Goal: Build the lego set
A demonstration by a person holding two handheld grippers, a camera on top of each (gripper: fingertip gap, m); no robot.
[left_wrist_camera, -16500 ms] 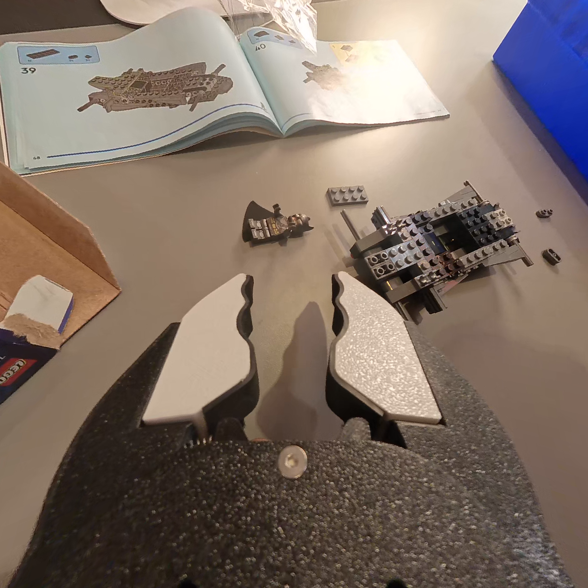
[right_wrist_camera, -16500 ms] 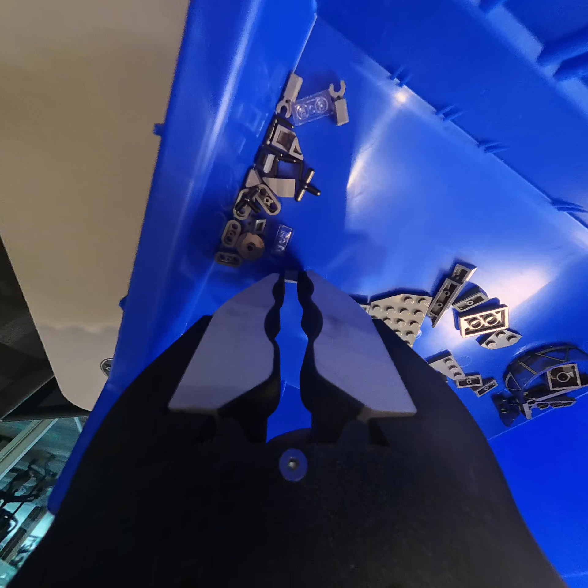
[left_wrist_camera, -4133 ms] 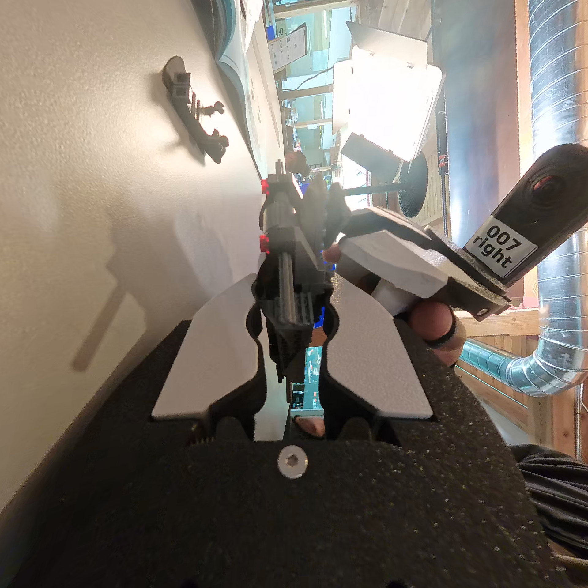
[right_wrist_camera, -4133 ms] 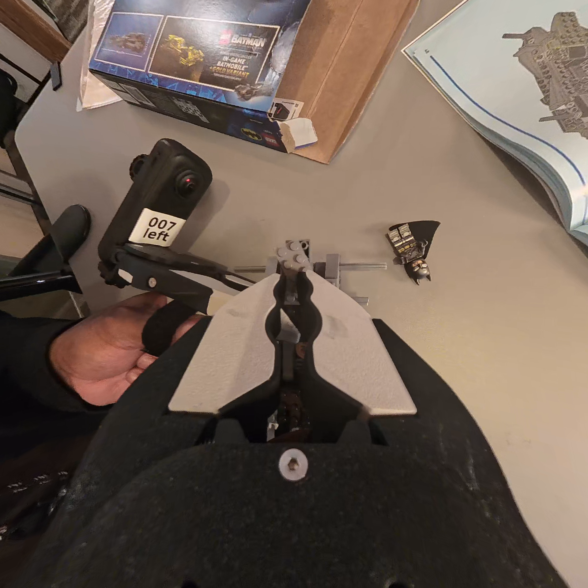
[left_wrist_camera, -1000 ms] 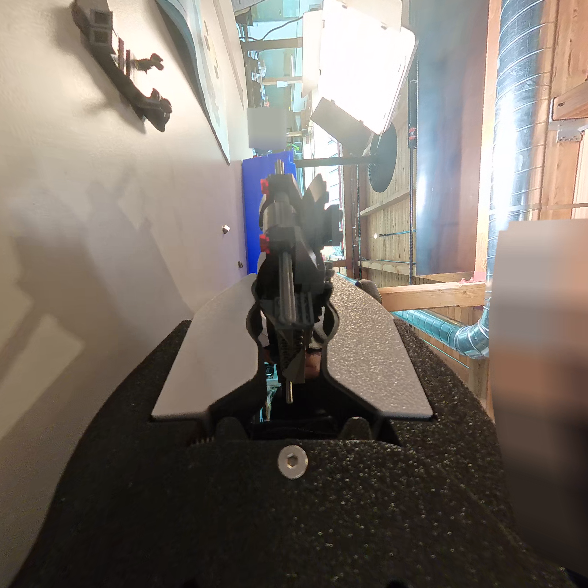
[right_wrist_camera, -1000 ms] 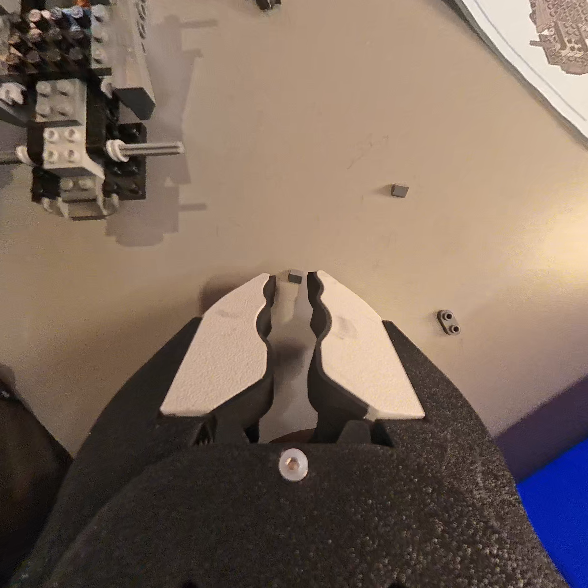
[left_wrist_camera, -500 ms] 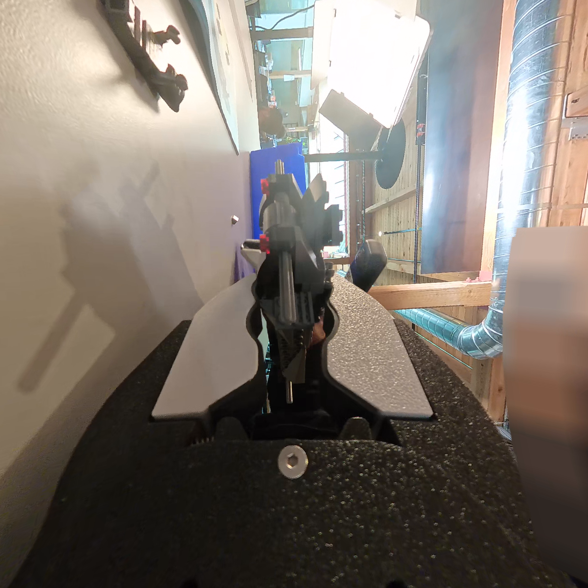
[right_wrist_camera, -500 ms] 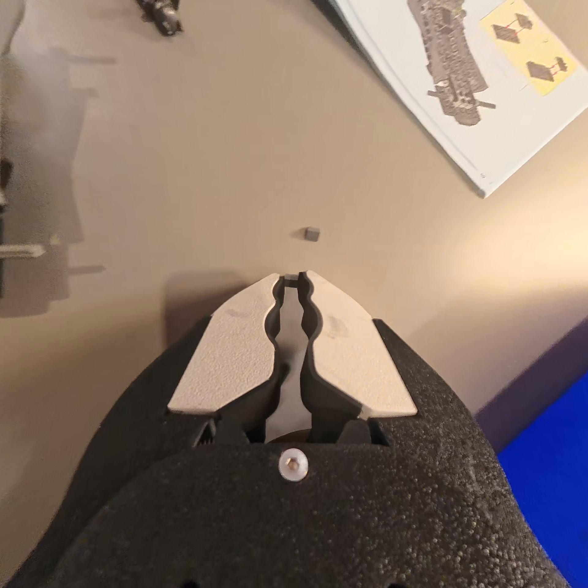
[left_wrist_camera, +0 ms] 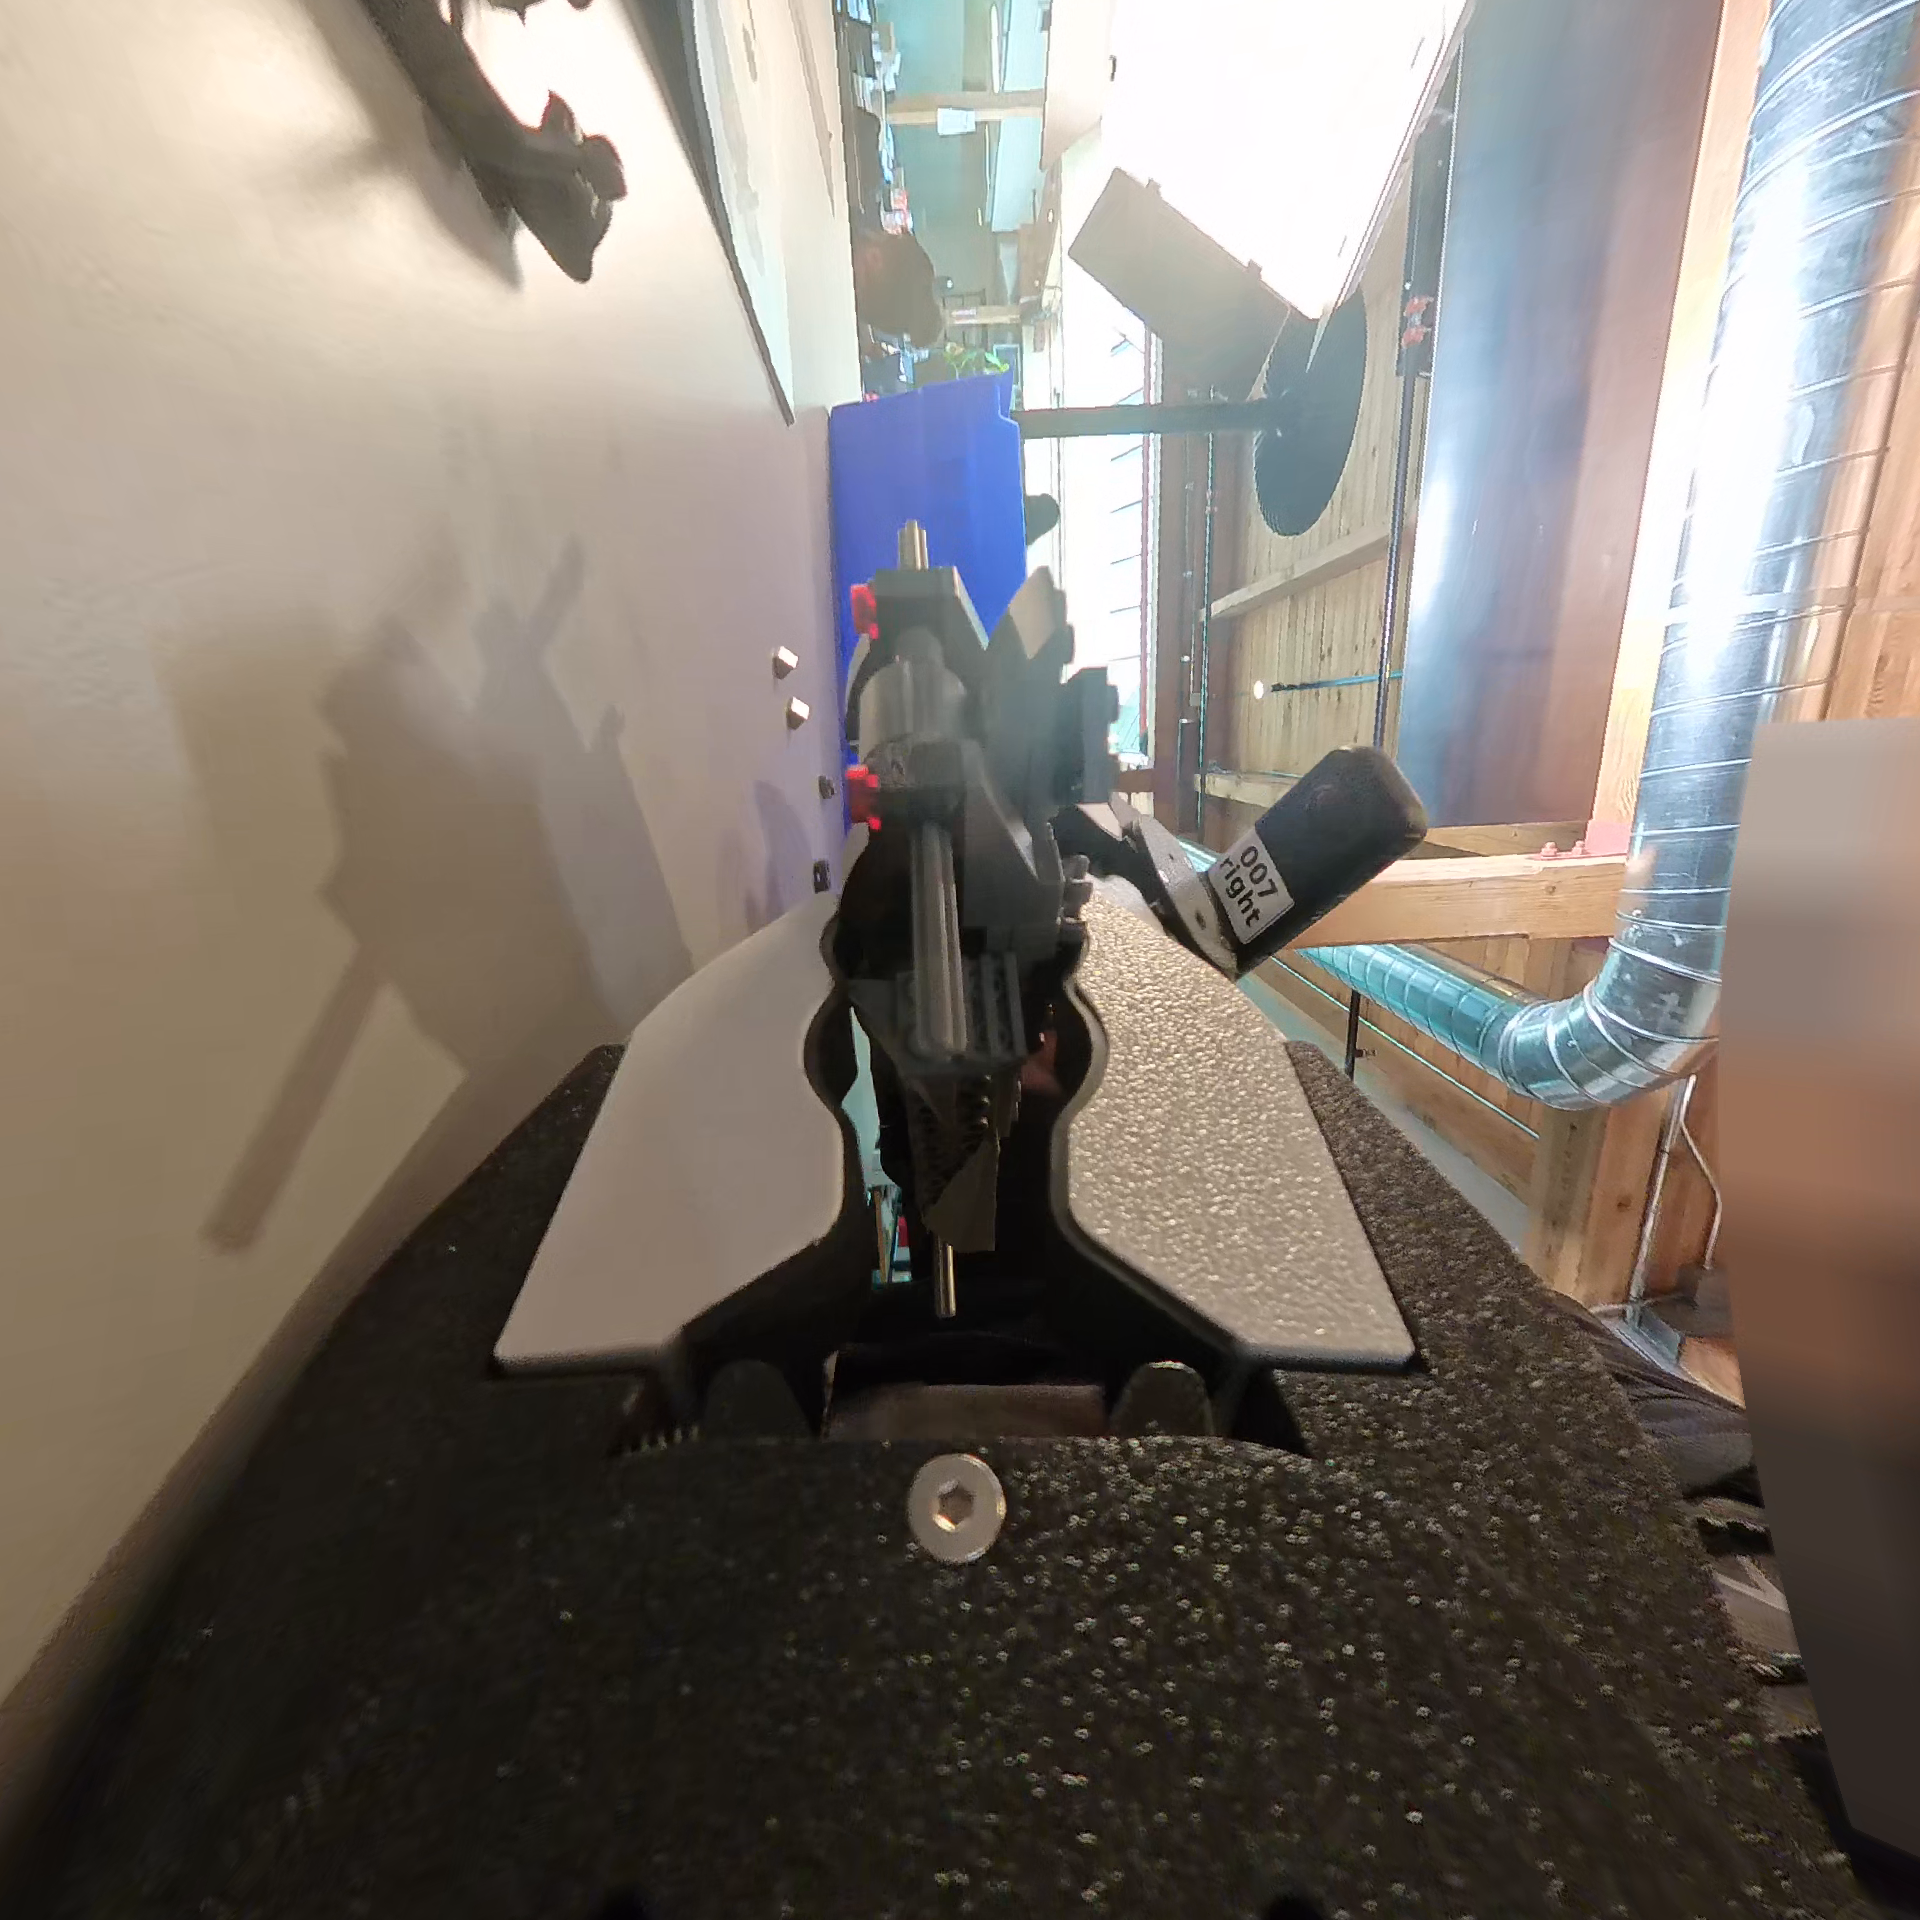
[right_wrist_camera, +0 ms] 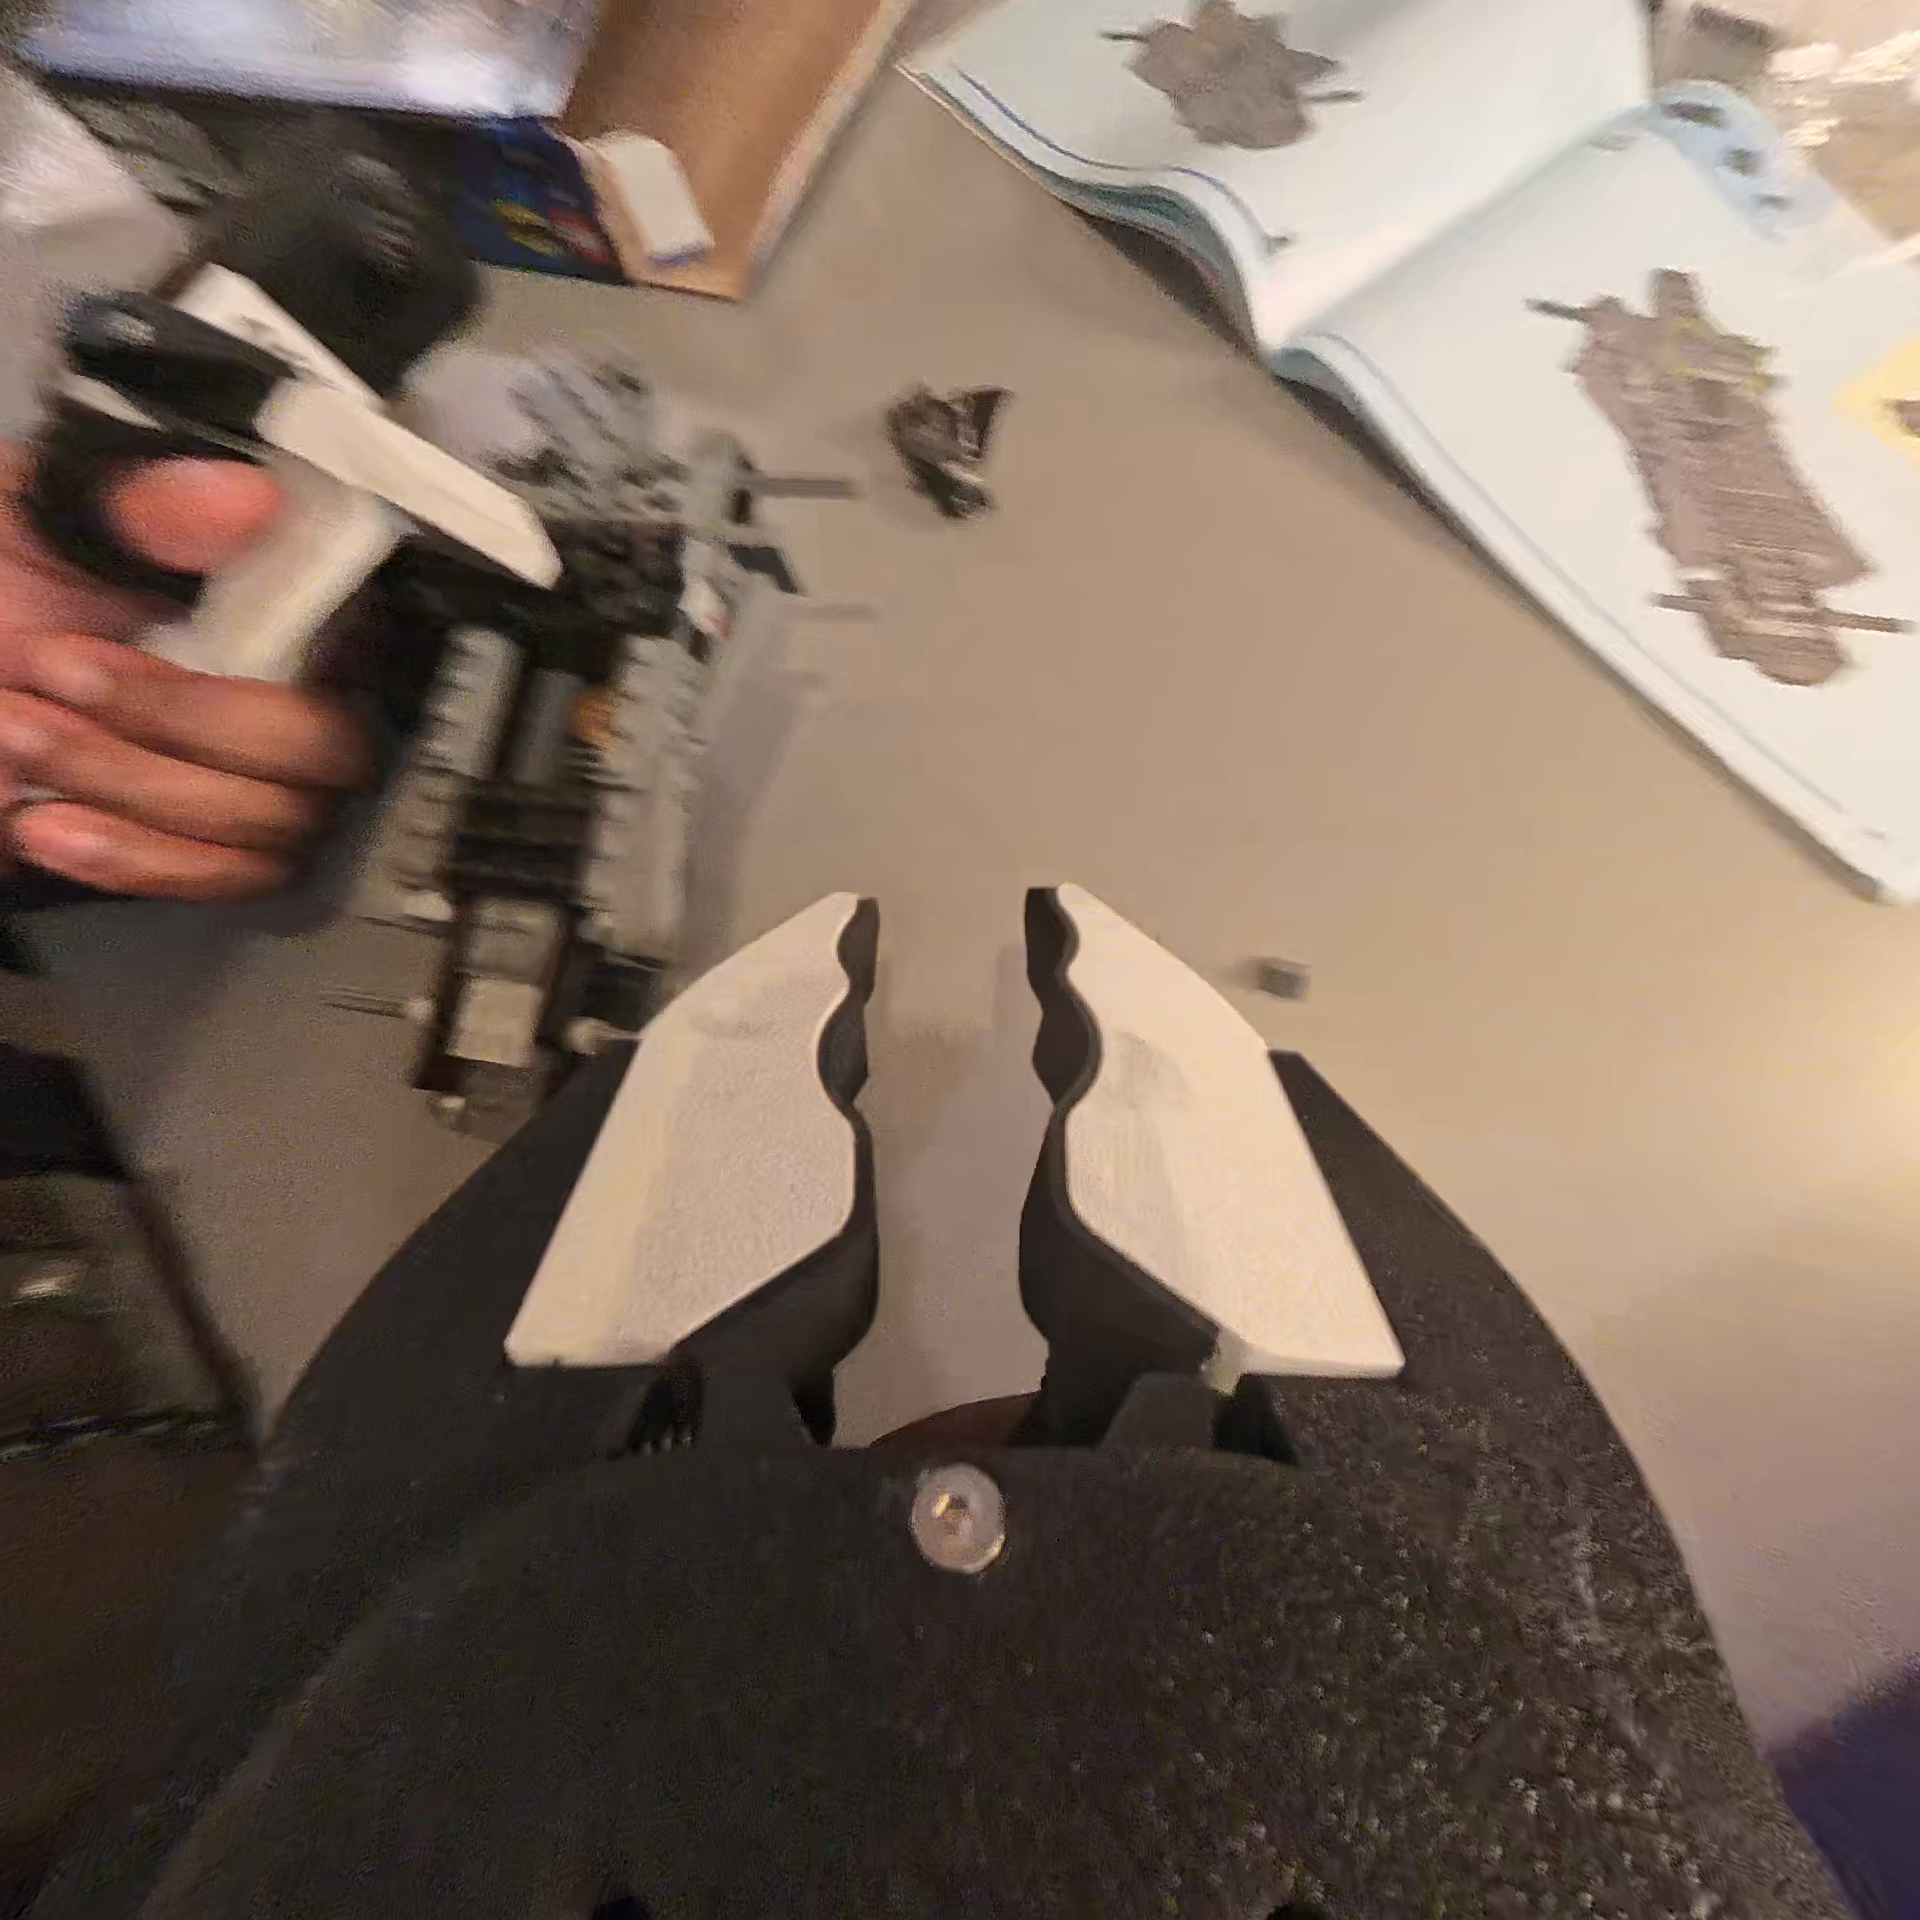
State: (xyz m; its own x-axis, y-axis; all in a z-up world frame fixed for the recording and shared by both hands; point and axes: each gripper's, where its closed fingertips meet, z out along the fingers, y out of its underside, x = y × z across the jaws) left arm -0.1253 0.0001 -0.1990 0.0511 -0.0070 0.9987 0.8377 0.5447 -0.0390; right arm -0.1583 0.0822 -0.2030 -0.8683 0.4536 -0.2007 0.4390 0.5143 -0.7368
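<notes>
L wrist view: we find the left gripper (left_wrist_camera: 951,935) clenched on a dark grey and black brick-built vehicle model (left_wrist_camera: 961,883), both grey fingers (left_wrist_camera: 717,1101) pressed against its flanks. The model stands edge-on, a grey axle rod along its near face, red studs at 10 o'clock of the grip. The beige table (left_wrist_camera: 260,623) runs up the left of frame. Two small pale brick pieces (left_wrist_camera: 790,686) lie on it just at 10 o'clock of the model; a blue plastic bin (left_wrist_camera: 925,468) stands beyond at 12. A black toy figure (left_wrist_camera: 520,125) lies at 11, far off. The right gripper's black camera housing with white sticker (left_wrist_camera: 1309,862) shows at 2 o'clock, close behind the model.

R wrist view (blurred): we find the right gripper (right_wrist_camera: 951,914) released, fingers apart, only bare table (right_wrist_camera: 1143,727) between them. A small dark grey brick piece (right_wrist_camera: 1278,977) lies near, at 3 o'clock of the tips. The model (right_wrist_camera: 582,665) is at 10 o'clock, gripped by the other tongs in a person's hand (right_wrist_camera: 135,748). Toy figure (right_wrist_camera: 945,436) at 12; open pale blue instruction booklet (right_wrist_camera: 1558,364) at 1–2; cardboard box w/ printed cover (right_wrist_camera: 623,145) at 11.
</notes>
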